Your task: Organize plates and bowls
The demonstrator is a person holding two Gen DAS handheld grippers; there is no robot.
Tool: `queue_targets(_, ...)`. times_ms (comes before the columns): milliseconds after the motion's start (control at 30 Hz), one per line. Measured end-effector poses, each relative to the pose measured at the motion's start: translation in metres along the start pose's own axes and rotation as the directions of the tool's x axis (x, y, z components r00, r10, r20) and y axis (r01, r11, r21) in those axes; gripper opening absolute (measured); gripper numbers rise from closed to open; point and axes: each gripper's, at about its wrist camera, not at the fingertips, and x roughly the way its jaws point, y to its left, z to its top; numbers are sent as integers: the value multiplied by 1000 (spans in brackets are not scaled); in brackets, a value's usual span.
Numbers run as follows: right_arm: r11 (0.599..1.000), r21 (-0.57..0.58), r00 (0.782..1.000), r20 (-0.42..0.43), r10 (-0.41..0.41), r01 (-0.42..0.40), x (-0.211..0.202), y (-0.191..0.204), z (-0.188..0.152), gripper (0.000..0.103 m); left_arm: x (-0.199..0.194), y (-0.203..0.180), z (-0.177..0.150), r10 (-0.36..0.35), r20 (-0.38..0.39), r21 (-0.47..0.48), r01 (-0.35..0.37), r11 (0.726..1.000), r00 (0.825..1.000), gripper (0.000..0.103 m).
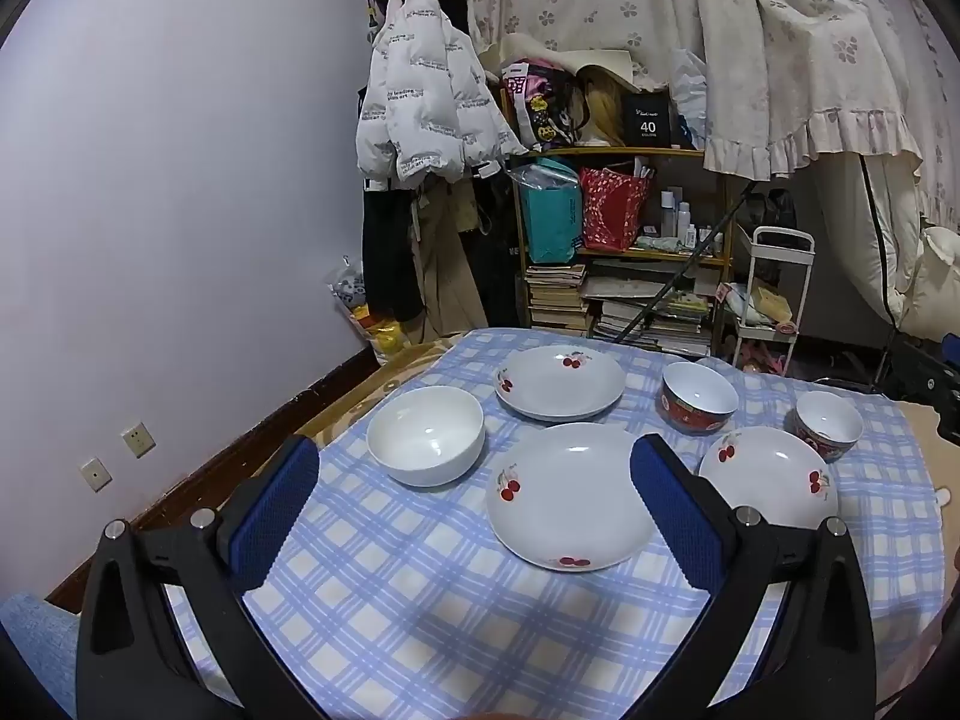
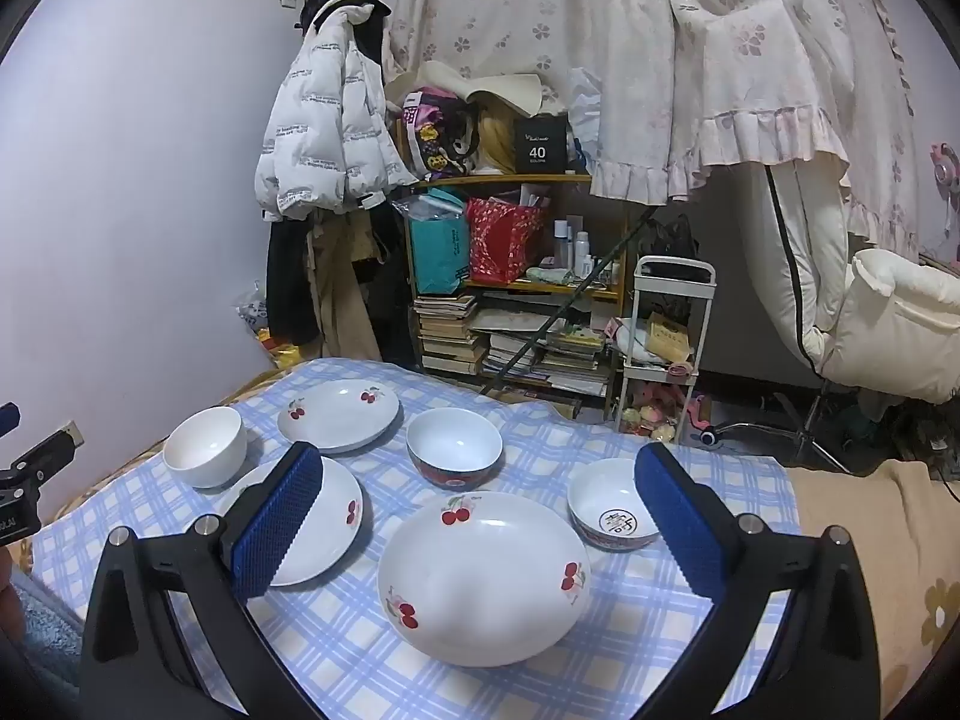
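Note:
Three white cherry-print plates and three bowls lie on a blue checked tablecloth (image 1: 420, 618). In the left wrist view: a plain white bowl (image 1: 425, 435), a far plate (image 1: 559, 381), a middle plate (image 1: 569, 495), a right plate (image 1: 768, 477), a red-sided bowl (image 1: 699, 397), a small patterned bowl (image 1: 829, 425). My left gripper (image 1: 474, 510) is open and empty above the cloth, before the middle plate. In the right wrist view my right gripper (image 2: 477, 516) is open and empty over the near plate (image 2: 483, 576), with the small bowl (image 2: 612, 513), red bowl (image 2: 454, 447), white bowl (image 2: 206, 445) and other plates (image 2: 338, 414) (image 2: 324, 525) around.
A lilac wall (image 1: 150, 210) runs along the left. Behind the table stand a cluttered shelf (image 1: 624, 252) with books and bags, a hanging white jacket (image 1: 426, 90), a small white cart (image 1: 774, 300), and a curtained bed (image 2: 750, 60). The left gripper's body shows at the left edge of the right wrist view (image 2: 24, 480).

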Motion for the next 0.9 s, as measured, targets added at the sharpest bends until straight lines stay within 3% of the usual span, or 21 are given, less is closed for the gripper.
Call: queue_targets(900, 1000, -1, 1000, -17, -3, 3, 1, 1, 0, 103, -3, 7, -1, 13, -15, -22, -13, 1000, 1000, 102)
